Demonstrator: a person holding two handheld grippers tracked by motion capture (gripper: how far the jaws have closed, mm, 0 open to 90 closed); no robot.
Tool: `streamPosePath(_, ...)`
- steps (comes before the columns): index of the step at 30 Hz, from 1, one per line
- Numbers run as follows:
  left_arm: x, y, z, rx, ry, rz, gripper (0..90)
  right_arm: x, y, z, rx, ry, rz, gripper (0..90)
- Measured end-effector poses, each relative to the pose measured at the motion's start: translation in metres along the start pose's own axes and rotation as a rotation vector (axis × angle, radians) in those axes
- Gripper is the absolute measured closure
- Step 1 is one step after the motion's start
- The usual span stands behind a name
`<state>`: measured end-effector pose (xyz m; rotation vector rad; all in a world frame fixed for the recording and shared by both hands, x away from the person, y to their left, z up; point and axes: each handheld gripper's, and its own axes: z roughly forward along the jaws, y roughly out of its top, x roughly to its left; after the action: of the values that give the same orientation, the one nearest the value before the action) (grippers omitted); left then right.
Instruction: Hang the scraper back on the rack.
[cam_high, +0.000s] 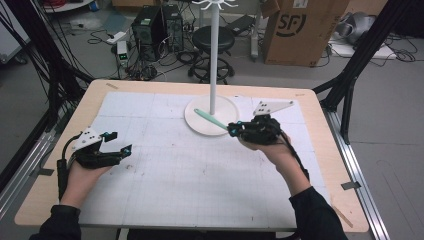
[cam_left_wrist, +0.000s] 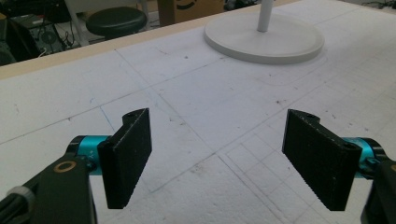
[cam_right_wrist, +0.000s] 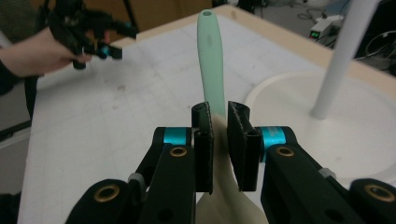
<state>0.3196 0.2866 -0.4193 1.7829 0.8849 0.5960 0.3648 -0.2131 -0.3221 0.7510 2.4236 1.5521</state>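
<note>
High view: L tongs (cam_high: 116, 143) sit near the worktop's (cam_high: 150, 200) left edge, held low over the white gridded mat (cam_high: 190, 170), jaws spread wide w/ nothing between them. L gripper view confirms it: both black pads (cam_left_wrist: 126, 156) stand well apart over bare mat, and the round white stand base (cam_left_wrist: 265, 37) lies ahead of them, up and to the right.

R tongs (cam_high: 233, 130) are right of centre, just beside the stand base (cam_high: 200, 125), jaws narrow and clamped on a spatula (cam_high: 210, 119). Its mint-green handle sticks out from the tongs toward the left, crossing over the base, close to the white pole (cam_high: 213, 60). R gripper view: pads pinch the spatula (cam_right_wrist: 212, 56) at the neck where the green handle meets the cream blade; handle runs straight ahead from the jaws, hole at its tip, blade end drops below the pads. Pole (cam_right_wrist: 343, 56) rises to the right of the tongs; the other hand w/ its tongs (cam_right_wrist: 114, 44) is far off, upper left.
</note>
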Motion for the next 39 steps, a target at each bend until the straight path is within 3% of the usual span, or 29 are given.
streamPosePath(7,0.000,0.000,0.000,0.001,-0.003,-0.003,23.8,-0.008,0.035,-0.037,-0.058,-0.046,0.012,81.2)
streamPosePath(8,0.000,0.000,0.000,0.004,-0.003,0.000,23.7,-0.009,0.046,-0.048,-0.073,-0.067,0.015,81.2)
streamPosePath(19,0.000,-0.001,0.001,0.007,-0.009,-0.006,23.6,-0.010,0.102,-0.092,-0.139,-0.125,0.020,81.2)
streamPosePath(25,0.001,-0.001,0.001,0.009,-0.011,-0.007,23.6,-0.007,0.125,-0.104,-0.142,-0.158,0.008,81.2)
streamPosePath(39,0.001,-0.001,0.002,0.016,-0.016,-0.010,23.5,0.001,0.158,-0.116,-0.150,-0.196,0.000,81.2)
